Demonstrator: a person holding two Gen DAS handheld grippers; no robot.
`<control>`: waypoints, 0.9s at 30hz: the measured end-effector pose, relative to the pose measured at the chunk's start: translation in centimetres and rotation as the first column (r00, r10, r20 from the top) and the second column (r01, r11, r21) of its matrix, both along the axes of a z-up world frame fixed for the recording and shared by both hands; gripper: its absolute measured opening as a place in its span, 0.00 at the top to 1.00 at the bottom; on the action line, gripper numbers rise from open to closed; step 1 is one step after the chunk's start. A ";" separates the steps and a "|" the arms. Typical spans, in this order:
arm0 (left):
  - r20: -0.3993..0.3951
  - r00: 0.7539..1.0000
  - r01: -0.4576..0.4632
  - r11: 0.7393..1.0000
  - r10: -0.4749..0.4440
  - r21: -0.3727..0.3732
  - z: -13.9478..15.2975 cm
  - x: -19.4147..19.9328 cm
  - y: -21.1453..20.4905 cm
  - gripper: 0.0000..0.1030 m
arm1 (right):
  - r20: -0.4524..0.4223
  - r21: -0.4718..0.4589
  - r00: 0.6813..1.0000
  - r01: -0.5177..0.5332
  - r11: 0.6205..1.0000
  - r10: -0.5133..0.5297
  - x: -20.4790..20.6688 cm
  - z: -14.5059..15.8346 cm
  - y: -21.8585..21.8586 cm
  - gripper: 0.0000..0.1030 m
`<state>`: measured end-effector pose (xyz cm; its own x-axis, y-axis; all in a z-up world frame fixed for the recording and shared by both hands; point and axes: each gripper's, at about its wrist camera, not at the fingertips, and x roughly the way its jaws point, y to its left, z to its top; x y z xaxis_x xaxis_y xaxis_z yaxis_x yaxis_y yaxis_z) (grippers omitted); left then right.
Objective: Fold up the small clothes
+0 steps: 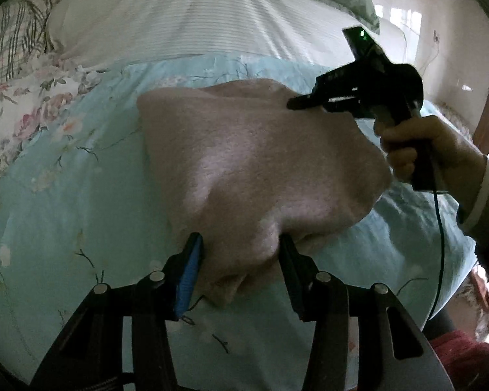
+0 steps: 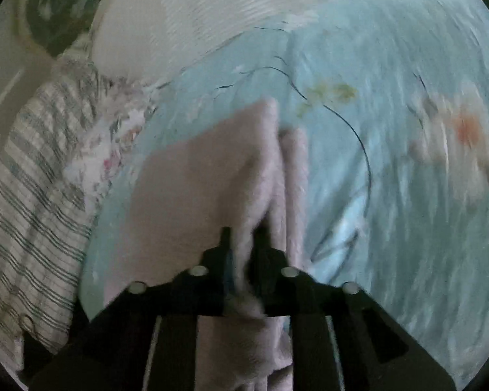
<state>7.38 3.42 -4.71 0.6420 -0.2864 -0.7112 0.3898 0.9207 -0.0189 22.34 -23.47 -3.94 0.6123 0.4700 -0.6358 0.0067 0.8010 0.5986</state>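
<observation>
Clearly, a fold was under way. At the far left of the left wrist view lay a striped and floral pillow [image 1: 19, 75], well apart from the work. Next came the pink garment [image 1: 254, 169], a small soft piece resting on the pale blue floral bedcover [image 1: 65, 202] near the middle of the bed. The left tool [image 1: 241, 260] had its jaws set around the garment's near bunched edge, cloth filling the gap between them; whether the pads truly pinched it I could not tell. Further right, the right tool [image 1: 296, 102], held in a hand [image 1: 417, 150], met the garment's far right edge. In the right wrist view, though blurred, that right tool [image 2: 244, 244] was clenched on a raised fold of the garment [image 2: 212, 176], the cloth pinched between nearly closed jaws.

I judged the step to be lifting two edges to carry one side over the other. The next move would call for both tools travelling together, keeping the cloth taut. Open bedcover lay all around, widest to the right, while the bed's edge dropped away at the lower right.
</observation>
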 end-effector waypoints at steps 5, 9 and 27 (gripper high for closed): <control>-0.005 1.000 -0.006 1.000 0.006 0.010 -0.3 -0.4 0.6 0.54 | 0.067 0.003 0.997 0.029 1.000 -0.029 -5.4 1.9 -0.7 0.57; -0.006 1.000 -0.021 1.000 0.021 0.020 -0.6 -0.9 1.0 0.54 | 0.094 0.011 0.995 -0.025 1.000 0.024 -11.6 2.1 1.0 0.52; -0.028 0.994 -0.109 0.993 0.110 0.054 -1.8 -1.2 1.3 0.79 | 0.073 -0.169 0.966 -0.234 0.957 0.249 -13.2 1.6 6.0 0.93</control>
